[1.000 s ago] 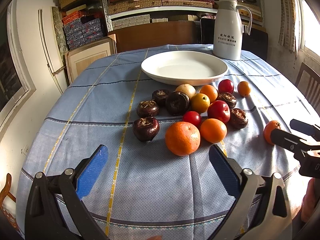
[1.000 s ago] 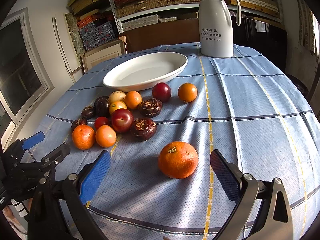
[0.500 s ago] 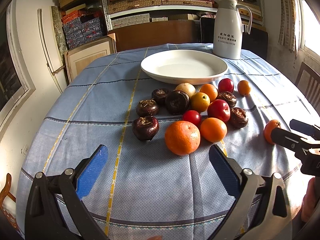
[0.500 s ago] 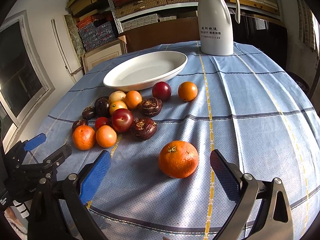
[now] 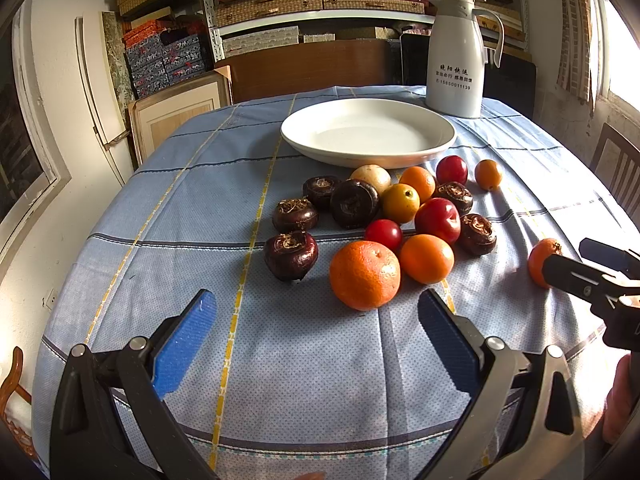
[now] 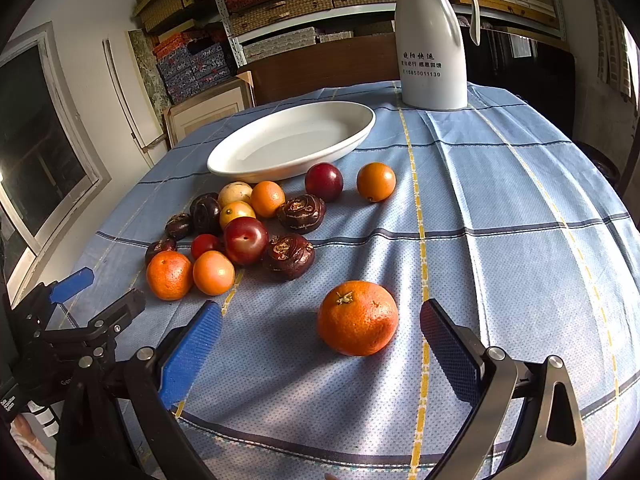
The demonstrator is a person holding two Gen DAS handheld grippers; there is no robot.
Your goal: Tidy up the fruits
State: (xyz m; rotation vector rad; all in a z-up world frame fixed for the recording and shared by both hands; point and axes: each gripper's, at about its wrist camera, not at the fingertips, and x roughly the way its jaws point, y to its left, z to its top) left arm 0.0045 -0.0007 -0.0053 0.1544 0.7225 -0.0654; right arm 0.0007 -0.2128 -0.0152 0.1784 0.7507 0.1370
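Both grippers gape wide, empty: left gripper [image 5: 316, 320], right gripper [image 6: 320, 332]. Left view half-hides the lone orange [image 6: 357, 317] behind the right one's finger; right view shows it whole near the tablecloth's [image 6: 500, 200] front edge.

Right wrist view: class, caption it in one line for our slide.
Open right gripper approaches a lone orange on the blue tablecloth.
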